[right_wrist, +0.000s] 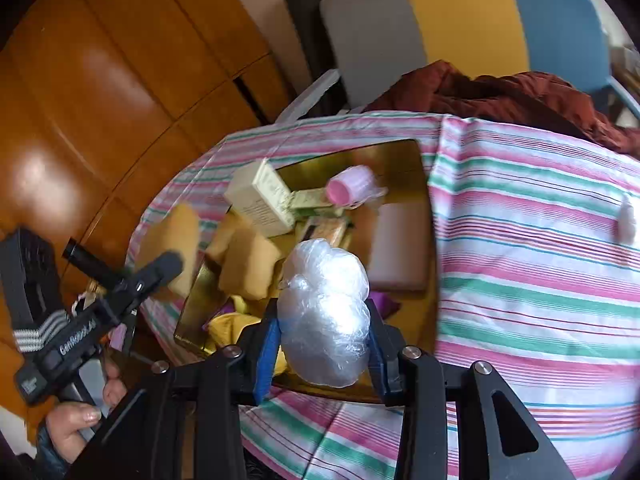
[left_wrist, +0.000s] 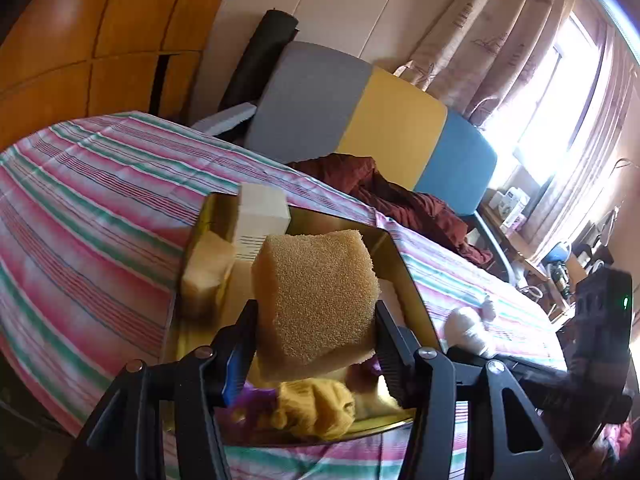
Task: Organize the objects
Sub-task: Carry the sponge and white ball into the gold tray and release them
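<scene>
You are clamping left tool (left_wrist: 316,344) on sponge (left_wrist: 316,292), right tool (right_wrist: 324,344) on plastic-wrapped bundle (right_wrist: 326,312). Both loads are hanging over gold tray (right_wrist: 200,296) on striped counter (right_wrist: 520,280). You should be lowering each into bare tray floor, avoiding cream box (right_wrist: 262,196) and pink cup (right_wrist: 352,188) farther in, before parting pads.

Showing a striped tablecloth (left_wrist: 100,184) covering the table, a chair (left_wrist: 384,128) with grey, yellow and blue back panels standing behind it, a dark red cloth (left_wrist: 404,200) lying on its seat, curtains (left_wrist: 512,40) hanging beside the window.
</scene>
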### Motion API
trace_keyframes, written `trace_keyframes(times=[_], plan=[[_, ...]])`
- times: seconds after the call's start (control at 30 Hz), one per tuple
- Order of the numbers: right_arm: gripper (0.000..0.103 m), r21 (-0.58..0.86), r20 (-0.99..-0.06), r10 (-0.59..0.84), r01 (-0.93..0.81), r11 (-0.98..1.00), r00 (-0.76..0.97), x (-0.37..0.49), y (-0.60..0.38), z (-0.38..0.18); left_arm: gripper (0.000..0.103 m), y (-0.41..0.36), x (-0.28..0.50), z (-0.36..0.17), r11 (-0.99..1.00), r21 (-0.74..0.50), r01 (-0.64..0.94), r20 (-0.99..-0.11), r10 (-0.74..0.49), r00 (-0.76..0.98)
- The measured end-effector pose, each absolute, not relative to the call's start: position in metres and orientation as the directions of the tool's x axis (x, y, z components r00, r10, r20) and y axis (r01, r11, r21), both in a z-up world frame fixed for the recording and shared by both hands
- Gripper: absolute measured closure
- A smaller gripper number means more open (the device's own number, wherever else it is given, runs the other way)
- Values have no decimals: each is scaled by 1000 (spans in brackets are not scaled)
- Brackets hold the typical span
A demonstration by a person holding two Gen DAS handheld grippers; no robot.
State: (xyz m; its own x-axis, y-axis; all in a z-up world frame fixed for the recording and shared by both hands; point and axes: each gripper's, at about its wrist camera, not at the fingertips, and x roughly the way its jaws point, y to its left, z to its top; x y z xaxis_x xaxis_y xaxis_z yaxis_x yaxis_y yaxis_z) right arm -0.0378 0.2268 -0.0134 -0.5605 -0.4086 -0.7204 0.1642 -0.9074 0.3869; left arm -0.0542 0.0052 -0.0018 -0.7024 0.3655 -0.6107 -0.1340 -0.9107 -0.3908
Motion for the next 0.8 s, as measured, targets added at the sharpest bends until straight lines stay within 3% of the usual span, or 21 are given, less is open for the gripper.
trace_keyframes(times=[0.1, 0.2, 0.5, 0.8], plan=[[61, 371, -740, -409, 182, -910, -535, -40, 215, -22, 48, 11, -66, -2, -906, -397, -145, -611, 379, -695], [44, 359, -750, -391, 169, -918, -533, -41, 210, -30, 47, 22, -78, -3, -902, -400, -162, -620, 396, -677], [42, 400, -757, -415, 144, -905, -506, -35, 214, -45, 45, 45, -99, -36, -887, -438, -144, -697, 437, -569], [23, 356, -760, -368, 131, -925, -535, -22, 216, -41, 43, 49, -92, -37, -906, -390, -164, -709, 409, -574]])
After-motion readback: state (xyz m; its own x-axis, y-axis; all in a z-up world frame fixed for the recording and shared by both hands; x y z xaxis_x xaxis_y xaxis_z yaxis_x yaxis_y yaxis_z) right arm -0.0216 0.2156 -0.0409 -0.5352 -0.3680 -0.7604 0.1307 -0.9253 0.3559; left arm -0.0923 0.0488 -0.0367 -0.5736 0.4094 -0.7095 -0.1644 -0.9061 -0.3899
